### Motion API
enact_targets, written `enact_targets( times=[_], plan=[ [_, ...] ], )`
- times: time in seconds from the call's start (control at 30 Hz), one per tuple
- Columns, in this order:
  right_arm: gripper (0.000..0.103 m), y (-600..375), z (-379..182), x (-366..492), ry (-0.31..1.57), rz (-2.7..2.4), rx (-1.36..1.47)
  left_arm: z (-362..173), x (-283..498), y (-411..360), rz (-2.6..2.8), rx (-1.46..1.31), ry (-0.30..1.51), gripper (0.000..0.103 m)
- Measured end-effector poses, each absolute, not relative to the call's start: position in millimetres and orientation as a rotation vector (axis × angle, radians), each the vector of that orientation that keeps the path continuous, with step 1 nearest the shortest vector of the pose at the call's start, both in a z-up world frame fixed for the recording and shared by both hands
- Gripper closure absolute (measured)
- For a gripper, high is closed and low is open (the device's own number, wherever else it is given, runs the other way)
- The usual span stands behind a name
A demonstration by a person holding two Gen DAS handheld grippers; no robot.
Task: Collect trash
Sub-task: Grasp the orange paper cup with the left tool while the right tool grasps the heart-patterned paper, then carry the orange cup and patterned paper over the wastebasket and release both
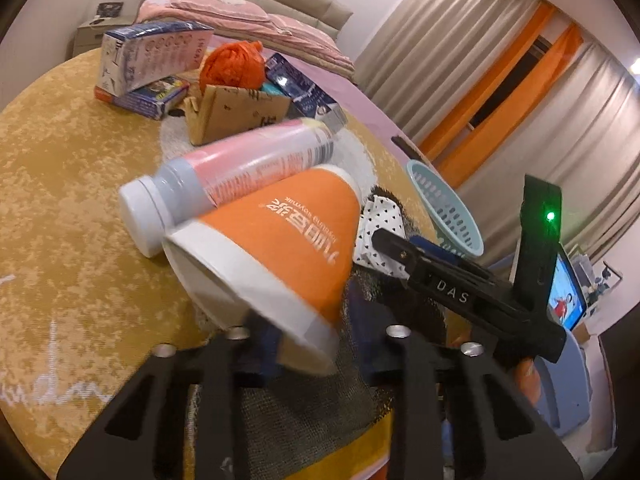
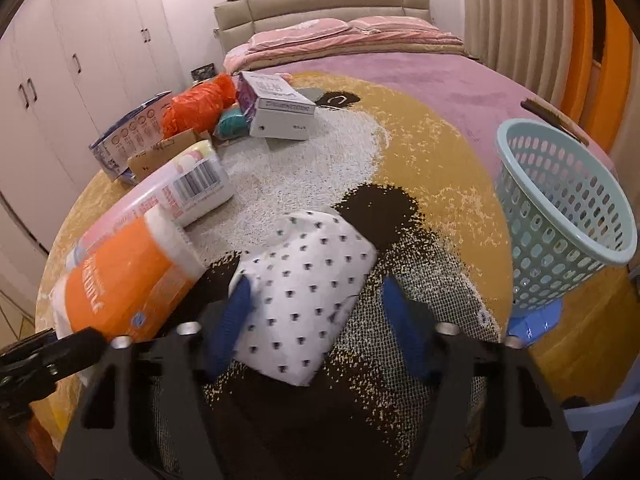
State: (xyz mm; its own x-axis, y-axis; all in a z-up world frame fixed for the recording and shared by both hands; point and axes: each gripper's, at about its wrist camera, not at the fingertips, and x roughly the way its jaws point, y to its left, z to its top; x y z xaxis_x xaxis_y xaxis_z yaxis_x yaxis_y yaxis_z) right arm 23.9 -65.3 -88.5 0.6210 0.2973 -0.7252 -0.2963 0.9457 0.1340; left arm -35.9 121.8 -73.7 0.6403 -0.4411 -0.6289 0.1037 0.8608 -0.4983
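Observation:
An orange and white paper cup (image 1: 280,240) lies on its side on the yellow blanket (image 1: 60,180). My left gripper (image 1: 314,328) is shut on the cup's rim, and the cup (image 2: 120,280) also shows at the left in the right wrist view. A white packet with black dots (image 2: 308,280) lies between the blue fingers of my right gripper (image 2: 320,324). The left finger (image 2: 236,320) touches it, the right finger (image 2: 404,328) stands clear, so this gripper is open. A white bottle with a pink label (image 1: 232,176) rests against the cup.
A pale green perforated basket (image 2: 560,208) stands at the right on the blanket. Farther back lie a cardboard box (image 1: 236,112), an orange plastic bag (image 2: 196,108), a white carton (image 2: 280,108) and blue printed boxes (image 1: 152,56). Behind them are pink bedding and curtains.

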Motion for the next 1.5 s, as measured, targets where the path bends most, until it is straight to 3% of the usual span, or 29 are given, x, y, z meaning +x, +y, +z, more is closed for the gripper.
enact_targets(
  times=[0.2, 0.3, 0.9, 1.5],
  plan=[
    [0.077, -68.1, -84.2, 17.4, 0.822, 0.393, 0.021, -64.4, -40.9, 114.4, -0.331, -0.424, 0.784, 0.101],
    [0.084, -70.9, -76.7, 12.9, 0.795, 0.403, 0.022, -53.0, -42.0, 108.3, -0.331, -0.396, 0.754, 0.101],
    [0.085, -171.5, -15.6, 26.0, 0.621, 0.240, 0.149, 14.2, 7.0, 25.7, -0.501, -0.270, 0.659, 0.101],
    [0.085, -328.6, 2.5, 102.0, 0.574, -0.030, 0.239, 42.7, 136.9, -122.8, -0.698, -0.152, 0.700, 0.101]
  ],
)
